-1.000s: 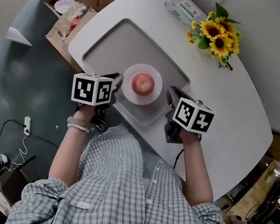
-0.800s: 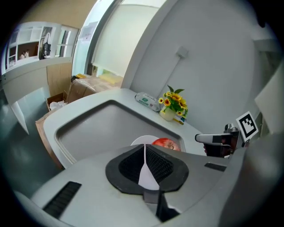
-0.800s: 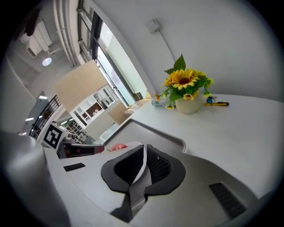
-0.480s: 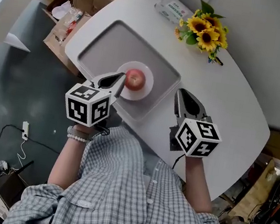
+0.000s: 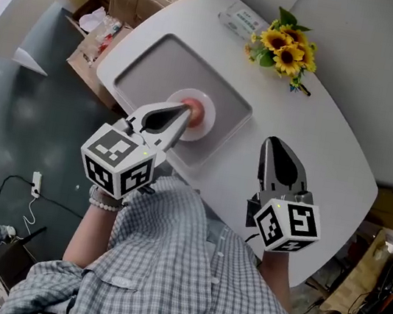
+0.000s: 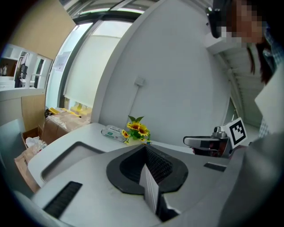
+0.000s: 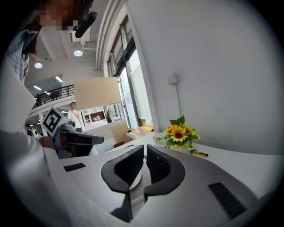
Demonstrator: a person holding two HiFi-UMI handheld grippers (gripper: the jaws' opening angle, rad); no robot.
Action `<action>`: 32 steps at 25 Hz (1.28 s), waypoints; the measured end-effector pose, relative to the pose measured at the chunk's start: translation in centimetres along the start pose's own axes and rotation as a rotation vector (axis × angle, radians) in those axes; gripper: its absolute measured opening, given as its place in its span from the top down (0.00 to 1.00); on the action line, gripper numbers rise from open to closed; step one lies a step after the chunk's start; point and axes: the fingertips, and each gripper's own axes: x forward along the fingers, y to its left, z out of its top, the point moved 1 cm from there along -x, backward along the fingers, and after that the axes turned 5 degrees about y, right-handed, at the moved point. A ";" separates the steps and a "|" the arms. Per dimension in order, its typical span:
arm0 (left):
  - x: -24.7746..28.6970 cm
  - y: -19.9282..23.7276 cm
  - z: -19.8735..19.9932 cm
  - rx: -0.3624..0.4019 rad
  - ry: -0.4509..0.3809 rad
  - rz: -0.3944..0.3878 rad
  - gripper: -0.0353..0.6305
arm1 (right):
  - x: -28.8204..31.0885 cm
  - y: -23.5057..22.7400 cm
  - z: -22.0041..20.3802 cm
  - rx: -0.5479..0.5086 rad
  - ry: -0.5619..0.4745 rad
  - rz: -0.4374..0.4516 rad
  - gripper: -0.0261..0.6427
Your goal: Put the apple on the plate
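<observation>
1. The left hand-held gripper (image 5: 177, 117) is clenched on nothing. In the head view its tips overlap the near-left rim of the plate (image 5: 206, 123).
2. The right hand-held gripper (image 5: 276, 147) is also clenched and empty, over the white surface (image 5: 334, 138) to the right of the grey tray (image 5: 152, 63).
3. The apple (image 5: 196, 108) sits on the plate inside the tray, partly hidden by the left jaws.
4. Sunflowers (image 5: 283, 49) lie at the far edge.

A white bench (image 5: 334, 138) with rounded corners is seen running from the upper left of the frame to the lower right. A grey tray (image 5: 151, 70) is laid on its left part. A bunch of sunflowers (image 5: 283, 49) is set at upper centre, with a white packet (image 5: 242, 20) just left of it.
</observation>
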 end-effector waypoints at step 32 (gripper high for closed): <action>-0.2 -3.8 1.8 0.044 -0.034 -0.074 0.93 | -2.2 0.0 0.7 -0.087 -0.042 0.000 0.92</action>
